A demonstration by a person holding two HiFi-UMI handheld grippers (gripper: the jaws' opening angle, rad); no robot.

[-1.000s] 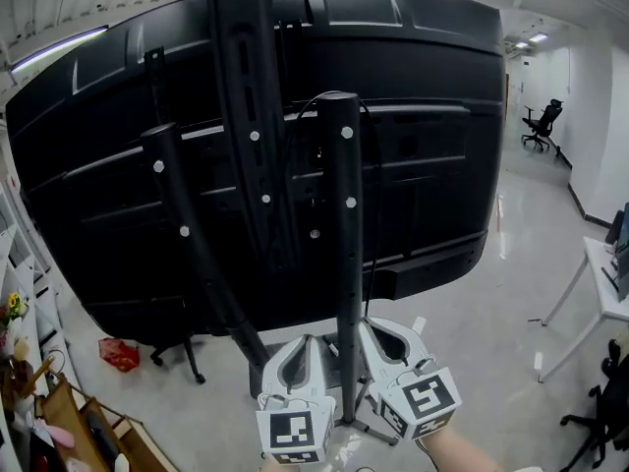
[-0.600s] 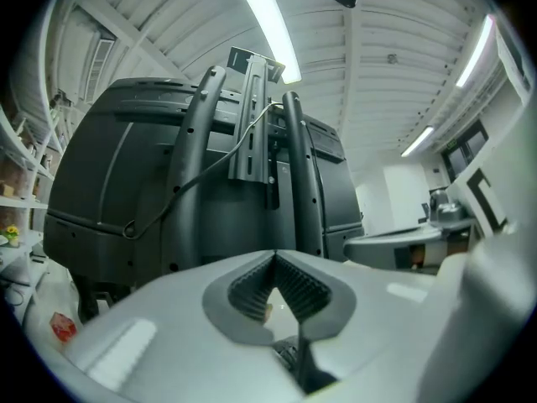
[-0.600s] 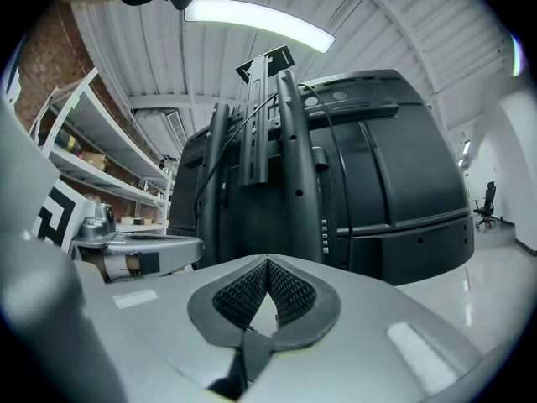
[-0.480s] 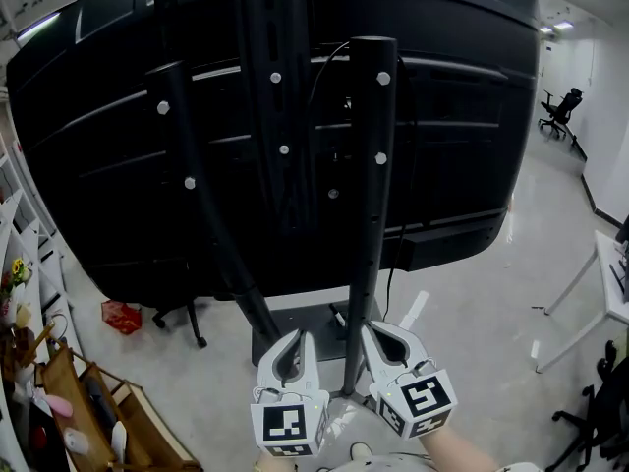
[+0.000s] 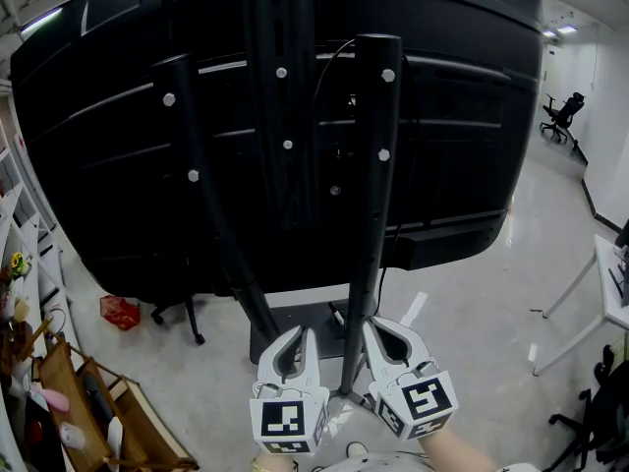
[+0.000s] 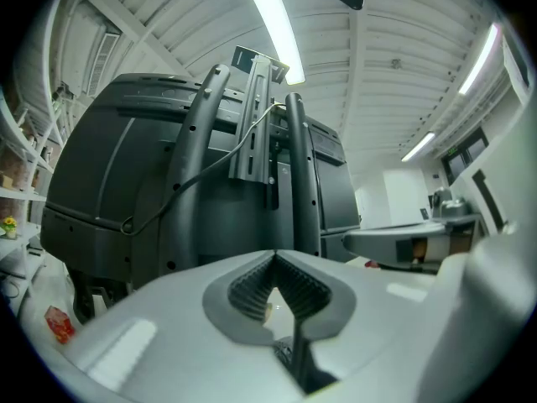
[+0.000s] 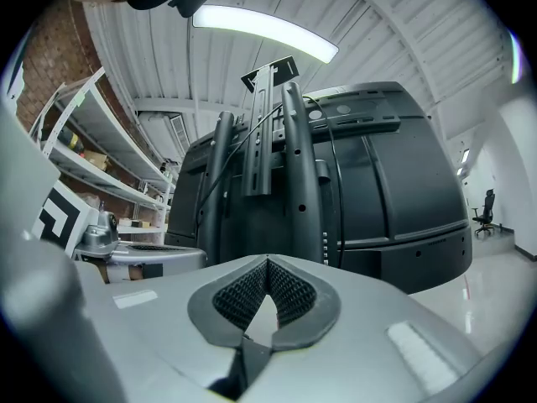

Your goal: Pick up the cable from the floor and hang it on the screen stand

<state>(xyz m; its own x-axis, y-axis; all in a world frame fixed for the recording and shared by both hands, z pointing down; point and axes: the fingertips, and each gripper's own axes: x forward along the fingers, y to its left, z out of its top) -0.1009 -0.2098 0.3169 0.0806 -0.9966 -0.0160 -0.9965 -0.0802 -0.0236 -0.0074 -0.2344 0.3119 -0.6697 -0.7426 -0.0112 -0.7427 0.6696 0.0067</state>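
Head view: both tools are held low behind the big black screen [image 5: 118, 165]; left gripper [image 5: 298, 334] and right gripper [image 5: 380, 326] sit either side of one post of the screen stand [image 5: 369, 214].

Left gripper view and right gripper view: fingers pressed together on both; nothing between them.

Cable [image 6: 179, 190]: thin and dark; draped from the top bracket of the stand down to a loop against the screen's back; no length of it can be made out on the floor [image 5: 462, 362] from where I stand.

Handling, judged: light, limp, smooth jacket; likely to sag and slip from a loose pinch; best taken mid-length or at a loop, then laid over a bracket or post top.

In the way: the posts themselves; the base plate [image 5: 295, 315]; a chair base [image 5: 182, 327] just beside it. A red object [image 5: 118, 311] lies left; a white bench [image 5: 609, 298] stands right, well apart.
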